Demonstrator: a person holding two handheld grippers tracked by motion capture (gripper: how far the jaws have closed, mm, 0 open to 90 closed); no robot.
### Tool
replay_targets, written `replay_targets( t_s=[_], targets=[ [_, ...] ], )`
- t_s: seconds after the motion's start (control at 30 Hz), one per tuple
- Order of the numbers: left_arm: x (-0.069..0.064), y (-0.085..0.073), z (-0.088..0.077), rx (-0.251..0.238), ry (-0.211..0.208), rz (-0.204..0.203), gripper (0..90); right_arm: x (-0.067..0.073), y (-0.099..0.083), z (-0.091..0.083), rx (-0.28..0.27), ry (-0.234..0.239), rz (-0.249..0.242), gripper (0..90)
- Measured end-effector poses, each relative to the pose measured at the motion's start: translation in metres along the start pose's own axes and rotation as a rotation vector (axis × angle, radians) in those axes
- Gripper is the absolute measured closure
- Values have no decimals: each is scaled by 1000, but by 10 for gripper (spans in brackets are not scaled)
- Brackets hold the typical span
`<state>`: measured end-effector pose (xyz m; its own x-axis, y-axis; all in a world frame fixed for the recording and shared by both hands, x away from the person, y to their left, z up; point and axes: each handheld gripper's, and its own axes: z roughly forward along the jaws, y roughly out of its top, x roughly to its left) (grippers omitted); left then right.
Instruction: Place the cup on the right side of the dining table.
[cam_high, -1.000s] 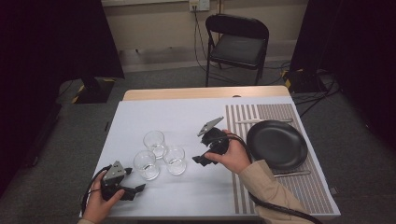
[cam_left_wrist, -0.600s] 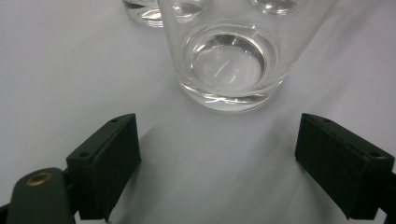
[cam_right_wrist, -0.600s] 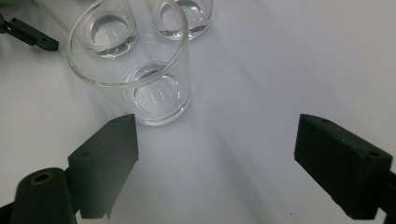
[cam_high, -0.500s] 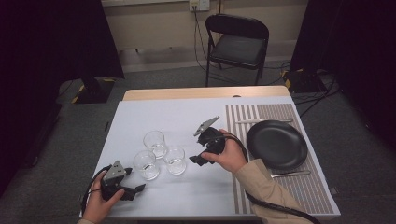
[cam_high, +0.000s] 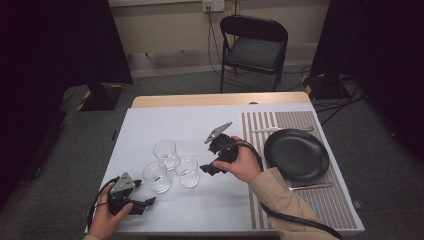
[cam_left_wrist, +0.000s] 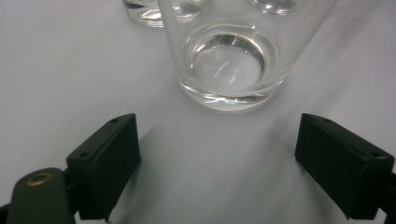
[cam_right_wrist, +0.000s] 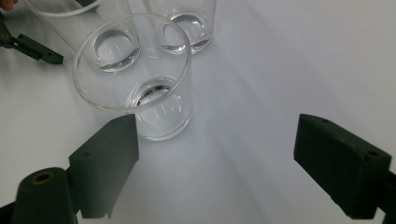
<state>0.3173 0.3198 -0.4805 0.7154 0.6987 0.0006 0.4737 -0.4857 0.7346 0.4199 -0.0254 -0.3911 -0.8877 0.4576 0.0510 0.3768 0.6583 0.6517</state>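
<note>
On a white-covered table (cam_high: 150, 125) ringed by dark curtains, three clear glass tumblers are clustered towards the left edge. The right gripper (cam_high: 210, 169), jaws wide and empty, is best centred on the nearest tumbler (cam_high: 187, 170) before closing; the left gripper (cam_high: 145, 204) is held equally wide, empty.

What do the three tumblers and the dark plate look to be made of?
The three tumblers: clear glass, smooth; the table shows through them, with thick bases and bright highlights, as on the one before the left gripper. The plate: black with a soft sheen, probably glazed ceramic, though melamine cannot be excluded.
</note>
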Motion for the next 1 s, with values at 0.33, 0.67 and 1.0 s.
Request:
replay_targets(
  t_s=[0.33, 0.67, 1.0],
  targets=[
    [0, 0, 0, 0, 0, 0, 131, 0, 5, 3, 2, 4, -6, 131],
    [0, 0, 0, 0, 0, 0, 131, -1, 11, 6, -2, 8, -12, 132],
    [0, 0, 0, 0, 0, 0, 131, 2, 20, 13, 0, 11, -18, 131]
  ],
)
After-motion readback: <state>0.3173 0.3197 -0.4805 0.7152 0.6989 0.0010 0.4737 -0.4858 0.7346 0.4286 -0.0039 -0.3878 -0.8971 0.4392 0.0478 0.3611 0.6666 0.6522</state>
